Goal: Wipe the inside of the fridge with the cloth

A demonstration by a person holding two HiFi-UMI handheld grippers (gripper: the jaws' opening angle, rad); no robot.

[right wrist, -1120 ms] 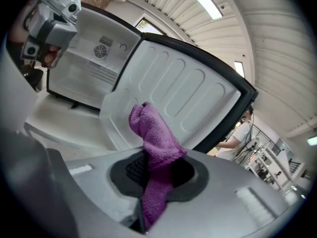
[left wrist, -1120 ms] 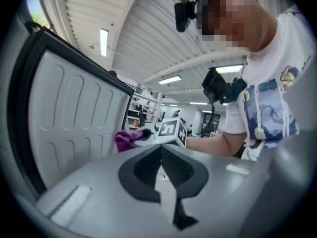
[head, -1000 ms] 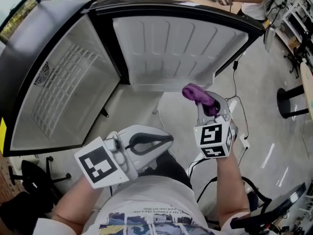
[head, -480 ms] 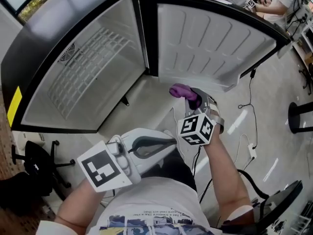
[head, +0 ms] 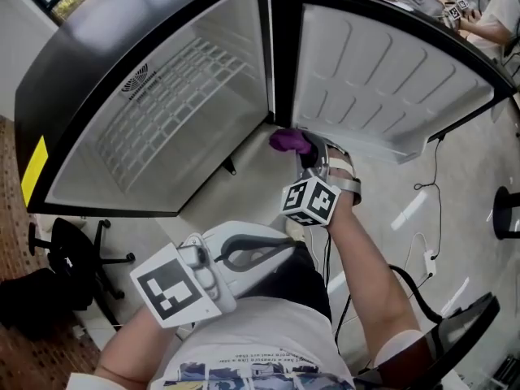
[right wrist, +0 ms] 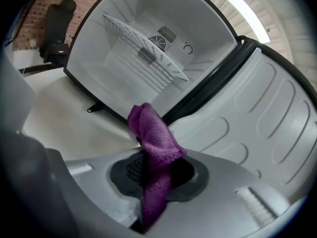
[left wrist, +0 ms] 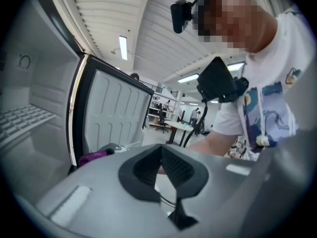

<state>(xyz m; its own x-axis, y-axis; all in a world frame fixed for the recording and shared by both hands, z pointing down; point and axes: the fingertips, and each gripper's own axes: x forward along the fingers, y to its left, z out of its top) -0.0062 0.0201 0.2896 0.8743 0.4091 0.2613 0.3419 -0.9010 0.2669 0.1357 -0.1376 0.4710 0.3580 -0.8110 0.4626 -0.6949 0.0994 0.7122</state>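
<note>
One fridge (head: 236, 43), one door (head: 382, 80) open, one wire shelf (head: 162, 116). One purple cloth (head: 288, 140) pinched in right gripper (head: 309, 154) jaws, just outside opening near hinge. Left gripper (head: 280, 247) jaws closed, empty. Since earlier: cloth nearer fridge.

One fridge (head: 236, 39) with one open door (head: 390, 80) and one wire shelf (head: 171, 112). One purple cloth (head: 288, 140). Two claws: left claw (head: 284, 246), right claw (head: 313, 151). Two marker cubes (head: 310, 202), one per claw. One black chair (head: 61, 258), left.
</note>
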